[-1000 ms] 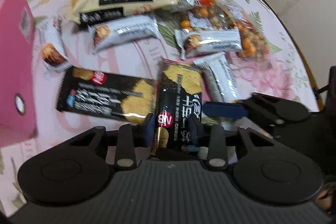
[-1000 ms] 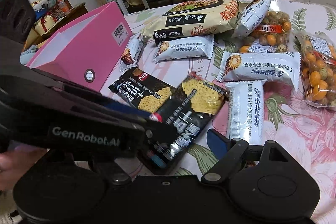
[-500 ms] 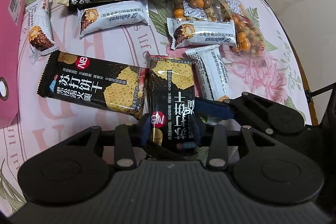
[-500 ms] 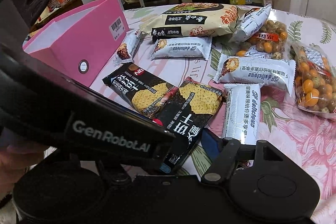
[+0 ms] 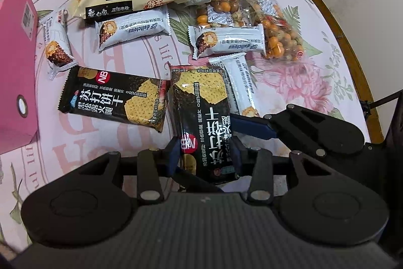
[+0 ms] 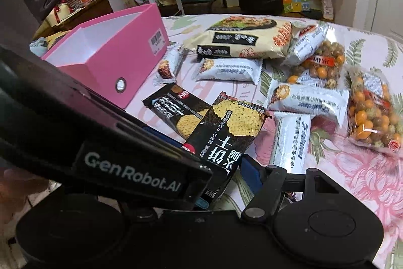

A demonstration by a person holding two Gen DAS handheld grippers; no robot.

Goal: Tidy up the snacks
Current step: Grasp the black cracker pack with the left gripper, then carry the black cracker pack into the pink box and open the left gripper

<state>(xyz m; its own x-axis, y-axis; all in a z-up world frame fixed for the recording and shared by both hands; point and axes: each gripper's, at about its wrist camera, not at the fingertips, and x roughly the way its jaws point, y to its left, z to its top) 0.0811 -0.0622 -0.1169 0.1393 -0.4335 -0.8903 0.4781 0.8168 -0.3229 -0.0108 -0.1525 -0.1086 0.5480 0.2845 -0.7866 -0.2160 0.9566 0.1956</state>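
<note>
Fingers (image 5: 173, 155) of your left gripper (image 5: 205, 155) clamp the black foil cracker packet (image 5: 204, 117), long axis up-frame; your right gripper (image 6: 226, 175) stands released. Open pink cardboard box (image 6: 105, 52) lies upper left.

A black cracker packet (image 6: 226, 132) tilts up, gripped by the left gripper (its body fills the left foreground). An open pink box (image 6: 110, 54) sits behind on the desk (image 6: 352, 183).

Black hand-held gripper (image 5: 204, 155) with blue finger pads, silver pivot screws, white "GenRobot.AI" lettering.
</note>
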